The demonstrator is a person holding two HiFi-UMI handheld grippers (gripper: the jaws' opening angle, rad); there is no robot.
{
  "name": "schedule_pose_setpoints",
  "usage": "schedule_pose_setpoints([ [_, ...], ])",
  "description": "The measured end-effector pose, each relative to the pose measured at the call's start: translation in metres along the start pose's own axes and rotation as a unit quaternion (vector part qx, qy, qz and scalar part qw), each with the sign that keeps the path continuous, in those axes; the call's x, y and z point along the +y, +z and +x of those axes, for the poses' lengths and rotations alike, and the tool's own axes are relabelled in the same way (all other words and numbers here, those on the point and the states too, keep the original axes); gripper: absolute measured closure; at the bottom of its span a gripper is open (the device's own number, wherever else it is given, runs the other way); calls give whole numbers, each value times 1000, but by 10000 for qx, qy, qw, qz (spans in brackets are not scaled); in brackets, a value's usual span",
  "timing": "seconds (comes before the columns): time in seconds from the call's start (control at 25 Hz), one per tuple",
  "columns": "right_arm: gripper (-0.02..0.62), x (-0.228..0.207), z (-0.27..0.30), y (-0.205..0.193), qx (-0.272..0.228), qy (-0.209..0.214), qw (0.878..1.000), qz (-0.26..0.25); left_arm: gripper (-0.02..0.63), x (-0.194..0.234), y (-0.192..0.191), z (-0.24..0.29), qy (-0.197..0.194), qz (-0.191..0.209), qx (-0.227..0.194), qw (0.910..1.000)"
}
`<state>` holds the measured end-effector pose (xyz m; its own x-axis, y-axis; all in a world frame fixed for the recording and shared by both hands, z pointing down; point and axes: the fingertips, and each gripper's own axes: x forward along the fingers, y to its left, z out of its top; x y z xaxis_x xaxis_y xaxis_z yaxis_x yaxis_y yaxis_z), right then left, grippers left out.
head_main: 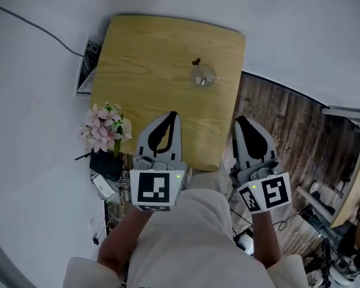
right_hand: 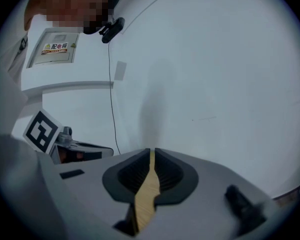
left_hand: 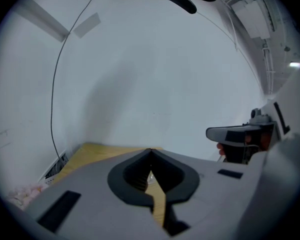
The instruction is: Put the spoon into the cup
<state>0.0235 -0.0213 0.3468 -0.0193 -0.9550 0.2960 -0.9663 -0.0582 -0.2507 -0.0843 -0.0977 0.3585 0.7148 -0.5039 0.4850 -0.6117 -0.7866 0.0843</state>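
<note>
A clear glass cup (head_main: 203, 77) stands on the wooden table (head_main: 150, 59), toward its far right. The spoon (head_main: 196, 61) leans in the cup with its dark end sticking out over the rim. My left gripper (head_main: 173, 114) hovers over the table's near edge, well short of the cup, jaws shut and empty. In the left gripper view its tips (left_hand: 150, 150) meet, and a bit of glass shows behind them. My right gripper (head_main: 240, 120) hangs just off the table's right edge, pointing away from me. Its jaws (right_hand: 151, 150) stand all but together with nothing between them.
Pink flowers (head_main: 105, 128) in a dark pot (head_main: 106, 162) stand at the table's near left corner. A striped box (head_main: 87, 66) leans at the left edge, with a cable (head_main: 36, 26) running off along the white wall. Dark plank floor (head_main: 288, 131) lies to the right.
</note>
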Motion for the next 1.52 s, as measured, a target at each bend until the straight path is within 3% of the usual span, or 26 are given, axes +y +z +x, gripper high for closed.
schedule_pose_setpoints([
  [0.4,561,18,-28,28,-45,-88,9998,-154,594,-13,16,-61,-253,-22,-137,9996],
  [0.8,561,48,-69,49,-233,-153,9989,-383,595,-6,31,-117,-246,-46,-516,9984],
  [1.52,561,110,-103,31,21,-117,9970,-771,595,4,20,-165,-463,-61,-754,9961],
])
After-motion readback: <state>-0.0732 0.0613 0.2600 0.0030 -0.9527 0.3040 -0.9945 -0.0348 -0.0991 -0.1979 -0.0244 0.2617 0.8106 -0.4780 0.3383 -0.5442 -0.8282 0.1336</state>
